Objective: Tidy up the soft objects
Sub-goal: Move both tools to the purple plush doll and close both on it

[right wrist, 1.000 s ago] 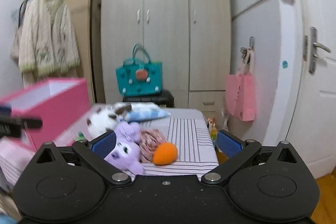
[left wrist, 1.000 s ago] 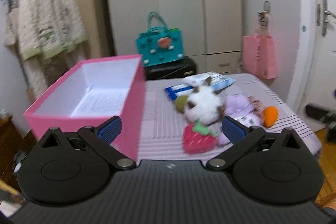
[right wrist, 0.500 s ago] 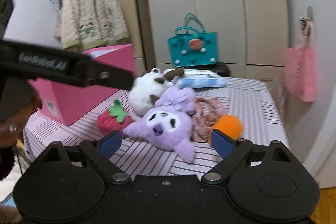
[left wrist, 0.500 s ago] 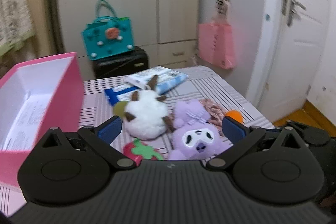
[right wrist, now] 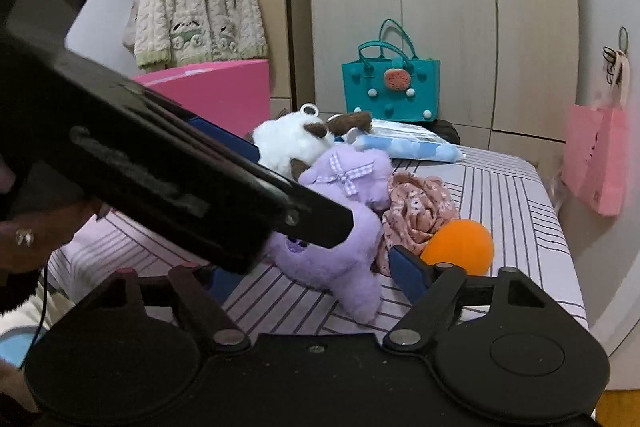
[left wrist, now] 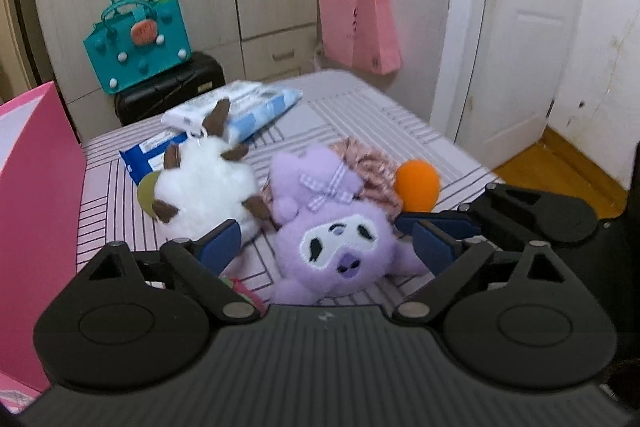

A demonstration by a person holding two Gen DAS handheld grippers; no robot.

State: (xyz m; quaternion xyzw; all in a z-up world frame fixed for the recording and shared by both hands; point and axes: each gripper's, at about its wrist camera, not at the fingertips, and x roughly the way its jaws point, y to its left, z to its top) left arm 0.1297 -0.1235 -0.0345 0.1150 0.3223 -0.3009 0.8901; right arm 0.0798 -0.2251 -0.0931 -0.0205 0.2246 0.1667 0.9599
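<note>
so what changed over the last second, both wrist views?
Both grippers swung down toward the purple plush. Left gripper now straddles it, jaws closing; right gripper closing beside it, neither gripping yet. White plush, orange ball and pink box lie as before.

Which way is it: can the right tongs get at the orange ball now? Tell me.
Probably yes: the orange ball lies uncovered just beyond the right tongs, which are closing around the purple plush instead.
</note>
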